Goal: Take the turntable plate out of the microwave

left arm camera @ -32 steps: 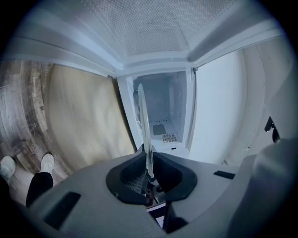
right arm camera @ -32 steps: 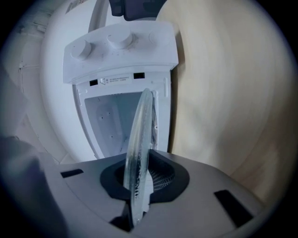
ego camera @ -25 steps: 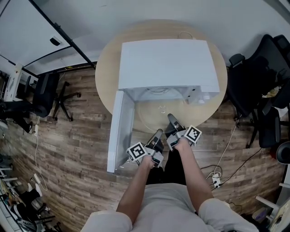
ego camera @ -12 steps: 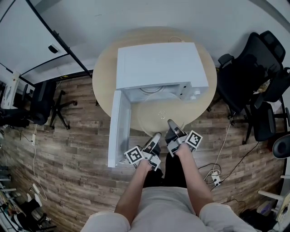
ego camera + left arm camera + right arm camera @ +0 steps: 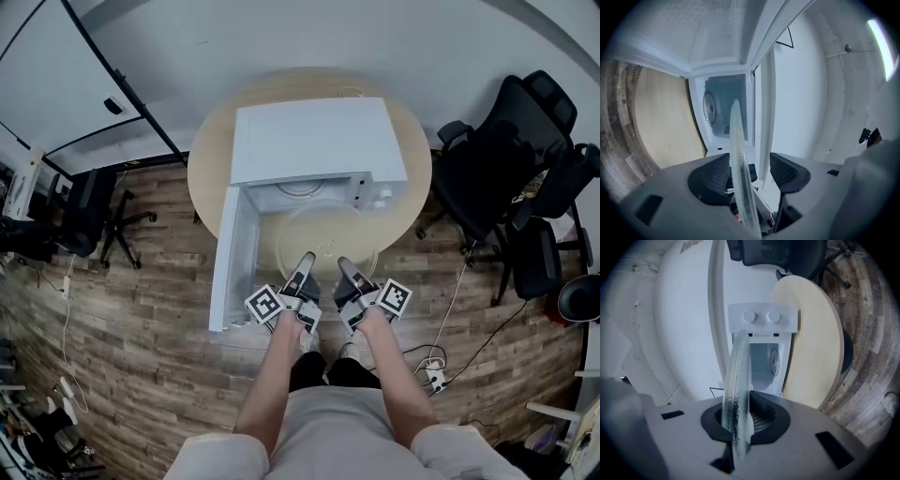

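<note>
Weight rests on the right gripper (image 5: 743,418), jaws clamped on the clear round glass turntable plate (image 5: 328,234), outside the white microwave (image 5: 314,141) over the wooden surface (image 5: 408,202). The left gripper (image 5: 750,171) jaws have just opened wide around its rim. Keep it level.

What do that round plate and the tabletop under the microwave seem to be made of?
Turntable plate: probably clear glass. The microwave shows through it, and its rim looks thick and glossy. Clear plastic cannot be ruled out.
Table: pale wood or wood-look laminate, with an even tan colour and a matte finish. Which of the two it is cannot be told.
</note>
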### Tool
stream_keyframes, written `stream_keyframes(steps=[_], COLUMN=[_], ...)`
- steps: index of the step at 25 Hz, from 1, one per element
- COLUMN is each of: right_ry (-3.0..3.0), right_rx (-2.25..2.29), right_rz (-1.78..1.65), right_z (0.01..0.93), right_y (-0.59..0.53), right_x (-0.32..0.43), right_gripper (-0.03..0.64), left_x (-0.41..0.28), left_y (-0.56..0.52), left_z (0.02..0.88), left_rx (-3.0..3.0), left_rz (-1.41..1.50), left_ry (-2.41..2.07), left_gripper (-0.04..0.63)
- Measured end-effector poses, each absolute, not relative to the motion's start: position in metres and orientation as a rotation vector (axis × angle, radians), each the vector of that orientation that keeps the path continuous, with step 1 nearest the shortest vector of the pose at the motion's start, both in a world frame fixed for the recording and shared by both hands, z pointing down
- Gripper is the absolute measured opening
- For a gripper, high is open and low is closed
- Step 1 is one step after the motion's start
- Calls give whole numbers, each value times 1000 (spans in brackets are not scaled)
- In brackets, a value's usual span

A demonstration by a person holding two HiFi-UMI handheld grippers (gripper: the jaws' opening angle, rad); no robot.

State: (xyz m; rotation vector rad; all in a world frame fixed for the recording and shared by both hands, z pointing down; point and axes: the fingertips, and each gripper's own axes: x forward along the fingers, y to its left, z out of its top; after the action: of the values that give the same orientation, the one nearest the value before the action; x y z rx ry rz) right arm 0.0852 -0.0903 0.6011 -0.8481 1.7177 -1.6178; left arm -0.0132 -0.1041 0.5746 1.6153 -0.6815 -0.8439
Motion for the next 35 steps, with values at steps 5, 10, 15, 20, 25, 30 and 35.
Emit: stream_keyframes(steps=[5,10,15,20,25,30,35], right_ry=[1753,1802,1821,1830,1830,1814,1811], right_rx=[-815,-820,-796,-775,-796,-789,-756], right_rz=[-1636,-1655,-1662,-1669,-1673,-1720,-1690], right_z=[585,573,564,549,540,529,517], right_y=[-74,-53,-34,-19,-12,0,1], right_x=[92,102,107,110,111,104,105], right_gripper=[30,30,31,31,31,30,31], left_x=[-3,8,11,14,15,8,8], left_y=[-87,-66,-44,-26,-19,-6,-6], left_z=[567,567,559,547,537,530,513], left_rx=[1575,1544,1486,1422,1413,1370,1421], left_rz=[-839,-839,-823,-841,-836,-821,-798], left_ry=[-723,-758,-792,-795,-796,-823,-822], left_gripper=[145,80,48,31,31,29,29])
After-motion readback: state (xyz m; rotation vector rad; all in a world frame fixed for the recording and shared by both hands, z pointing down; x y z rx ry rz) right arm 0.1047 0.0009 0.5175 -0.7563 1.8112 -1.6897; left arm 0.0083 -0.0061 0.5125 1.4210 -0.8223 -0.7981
